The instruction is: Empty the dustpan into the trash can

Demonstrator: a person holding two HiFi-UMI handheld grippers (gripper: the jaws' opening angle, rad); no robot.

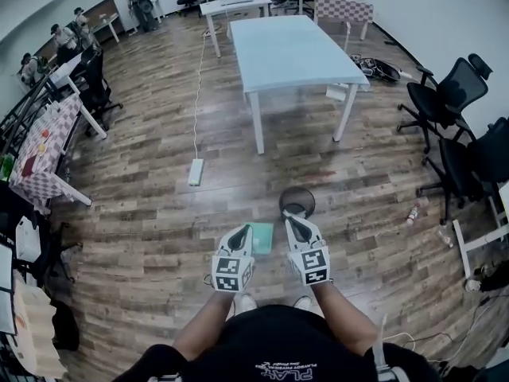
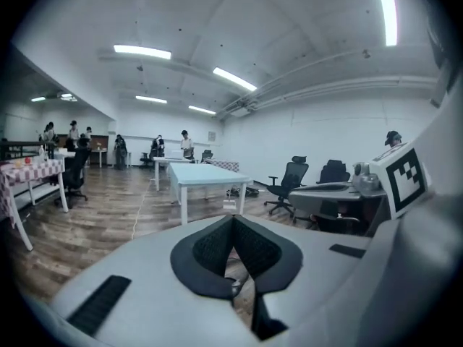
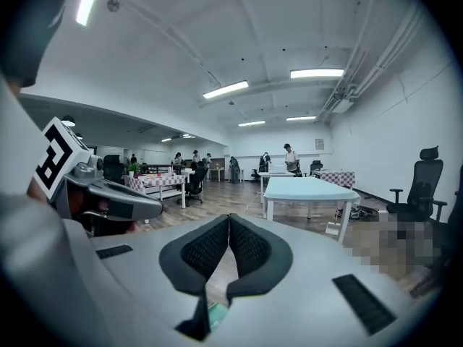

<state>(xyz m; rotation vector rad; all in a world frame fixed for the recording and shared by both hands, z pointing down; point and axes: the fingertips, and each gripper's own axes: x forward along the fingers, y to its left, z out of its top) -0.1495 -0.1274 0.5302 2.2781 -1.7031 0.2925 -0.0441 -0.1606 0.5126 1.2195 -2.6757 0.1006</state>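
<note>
- Open office with a brown wood-plank floor [image 1: 143, 173]. A pale blue table [image 1: 294, 50] stands well beyond.
- A flat teal plastic dustpan [image 1: 260, 237] lies on the floor near an upright round dark mesh trash can [image 1: 297, 202], probably set close for a short tip.
- The left tongs [image 1: 242, 231] and right tongs [image 1: 289, 218] are both pressed together on nothing. They flank the dustpan from above and point out across the room.
- The tongs hide the dustpan's handle and mouth, so its long axis and facing can't be told.
</note>
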